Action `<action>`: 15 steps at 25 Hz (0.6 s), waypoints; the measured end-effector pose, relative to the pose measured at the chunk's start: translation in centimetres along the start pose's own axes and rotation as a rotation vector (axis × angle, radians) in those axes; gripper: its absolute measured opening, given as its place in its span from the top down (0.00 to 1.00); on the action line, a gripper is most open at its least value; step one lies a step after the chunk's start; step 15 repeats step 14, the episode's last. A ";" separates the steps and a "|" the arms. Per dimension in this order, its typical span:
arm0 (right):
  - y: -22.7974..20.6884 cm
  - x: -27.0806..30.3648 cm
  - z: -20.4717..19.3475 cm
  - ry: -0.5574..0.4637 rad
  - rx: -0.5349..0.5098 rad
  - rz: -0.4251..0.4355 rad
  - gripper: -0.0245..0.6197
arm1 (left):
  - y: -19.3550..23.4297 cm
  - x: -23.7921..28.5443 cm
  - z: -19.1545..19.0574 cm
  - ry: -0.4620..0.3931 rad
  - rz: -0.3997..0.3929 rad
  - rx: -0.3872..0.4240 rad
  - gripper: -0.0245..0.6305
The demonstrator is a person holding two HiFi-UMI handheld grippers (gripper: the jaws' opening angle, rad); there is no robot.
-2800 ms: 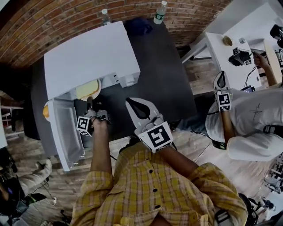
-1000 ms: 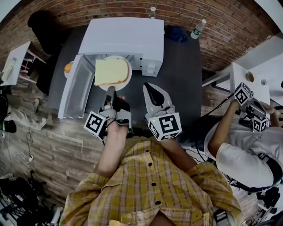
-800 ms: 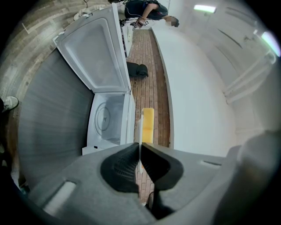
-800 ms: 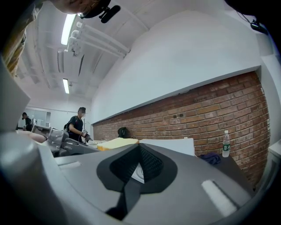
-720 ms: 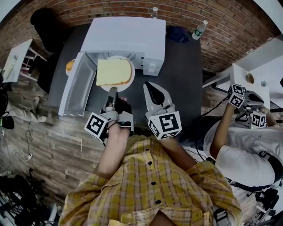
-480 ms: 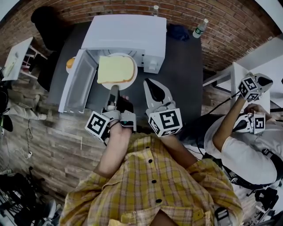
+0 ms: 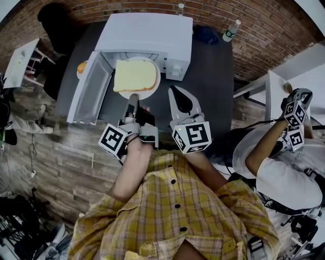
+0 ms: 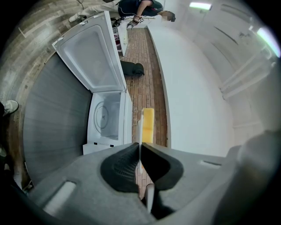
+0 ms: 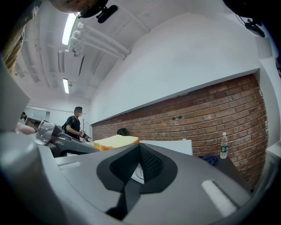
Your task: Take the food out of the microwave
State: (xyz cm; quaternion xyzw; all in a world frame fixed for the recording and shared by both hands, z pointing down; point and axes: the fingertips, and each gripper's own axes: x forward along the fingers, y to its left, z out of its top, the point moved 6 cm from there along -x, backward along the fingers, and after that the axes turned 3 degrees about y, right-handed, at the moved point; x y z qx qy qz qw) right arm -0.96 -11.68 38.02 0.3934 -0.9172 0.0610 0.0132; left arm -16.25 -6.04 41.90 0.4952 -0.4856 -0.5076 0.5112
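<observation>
A slice of bread (image 7: pixel 135 74) lies on a white plate (image 7: pixel 152 90) just in front of the open white microwave (image 7: pixel 147 31). My left gripper (image 7: pixel 133 96) is shut on the plate's near rim. In the left gripper view the plate (image 8: pixel 140 128) shows edge-on between the jaws of that gripper (image 8: pixel 139 147), with the bread (image 8: pixel 148 125) on its right side. The microwave's bare cavity (image 8: pixel 105 117) lies behind. My right gripper (image 7: pixel 176 91) hangs shut and empty just right of the plate. Its own view shows the bread (image 9: pixel 116 141) above the shut right gripper (image 9: pixel 139 148).
The microwave door (image 7: pixel 90 89) swings open to the left, with an orange thing (image 7: pixel 81 66) behind it. Two bottles (image 7: pixel 181 8) (image 7: pixel 231 29) and a blue cloth (image 7: pixel 205 34) stand at the back of the dark table (image 7: pixel 213 81). Another person (image 7: pixel 282 175) with grippers stands at right.
Since the earliest frame the plate with the bread has come out of the microwave cavity in my left gripper. Over the last second it stays in front of the opening. The other person's grippers moved.
</observation>
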 end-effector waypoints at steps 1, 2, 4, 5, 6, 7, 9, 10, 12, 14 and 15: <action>0.1 0.0 0.0 0.000 -0.001 0.000 0.96 | -0.1 -0.1 0.0 -0.001 -0.004 0.003 0.94; 0.1 -0.1 0.0 0.001 -0.002 0.001 0.96 | -0.3 -0.2 0.1 -0.004 -0.009 0.005 0.94; 0.3 -0.3 0.2 0.002 -0.004 0.003 0.96 | -0.6 -0.5 0.1 -0.008 -0.016 0.004 0.94; 0.4 -0.4 0.3 0.001 -0.005 0.003 0.96 | -0.7 -0.6 0.2 -0.009 -0.018 0.004 0.94; 0.4 -0.5 0.4 0.001 -0.006 0.003 0.96 | -0.9 -0.7 0.2 -0.009 -0.020 0.003 0.94; 0.5 -0.5 0.5 0.000 -0.005 0.004 0.96 | -1.0 -0.8 0.2 -0.009 -0.022 0.002 0.94; 0.4 -0.5 0.6 -0.002 -0.002 0.004 0.96 | -1.2 -0.9 0.2 -0.010 -0.027 0.003 0.94; 0.3 -0.5 0.7 -0.002 -0.002 0.004 0.96 | -1.3 -0.8 0.1 -0.009 -0.030 0.003 0.94; 0.1 -0.5 0.8 0.000 -0.008 0.004 0.96 | -1.4 -0.5 -0.2 -0.004 -0.041 -0.001 0.94; -0.4 -0.6 1.1 0.003 -0.023 0.003 0.96 | -1.4 0.0 -0.7 0.004 -0.053 -0.007 0.94; -0.4 -0.6 1.1 0.003 -0.023 0.003 0.96 | -1.4 0.0 -0.7 0.004 -0.053 -0.007 0.94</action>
